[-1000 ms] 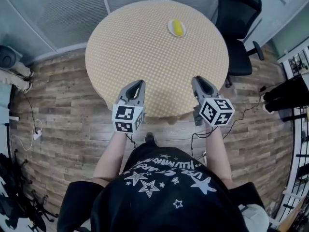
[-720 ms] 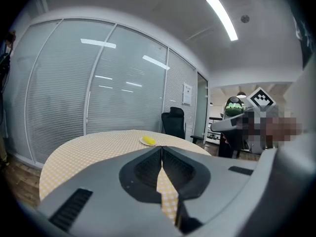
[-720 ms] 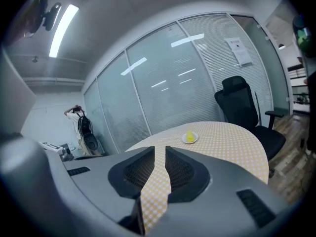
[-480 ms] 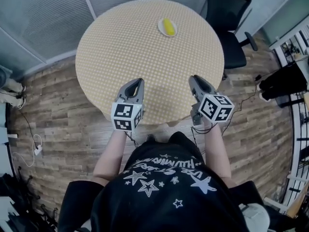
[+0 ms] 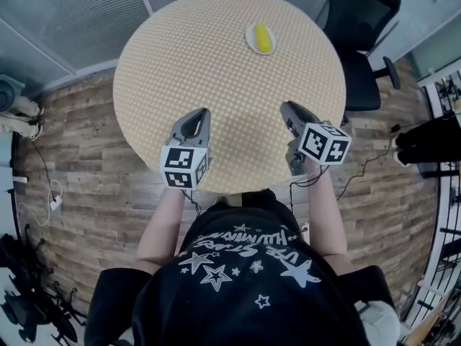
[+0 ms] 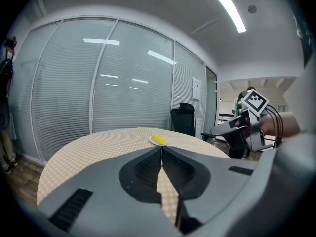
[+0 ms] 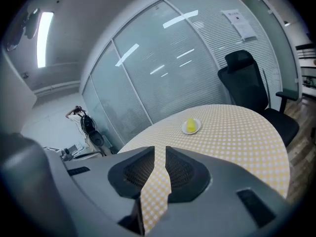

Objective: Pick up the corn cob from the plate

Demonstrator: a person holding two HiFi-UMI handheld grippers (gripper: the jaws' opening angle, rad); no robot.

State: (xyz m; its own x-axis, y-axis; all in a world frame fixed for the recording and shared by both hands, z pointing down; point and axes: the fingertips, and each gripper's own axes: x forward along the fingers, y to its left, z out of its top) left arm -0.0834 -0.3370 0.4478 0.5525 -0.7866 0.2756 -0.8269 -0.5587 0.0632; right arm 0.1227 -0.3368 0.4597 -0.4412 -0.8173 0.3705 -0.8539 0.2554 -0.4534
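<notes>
The left gripper [image 6: 161, 149] has its jaws pressed together at the tips, with nothing in them. The right gripper [image 7: 160, 149] is all but closed too, and only checked tablecloth shows through the slit. Both hang over the near edge of the round table [image 5: 216, 71]. Well ahead of them, on the table's far side and nearer the right gripper's line, the corn cob [image 5: 263, 37] lies untouched on its small white plate [image 5: 250, 43]. By my judgement nothing is done yet: the reach, the opening and the grasp all remain.
</notes>
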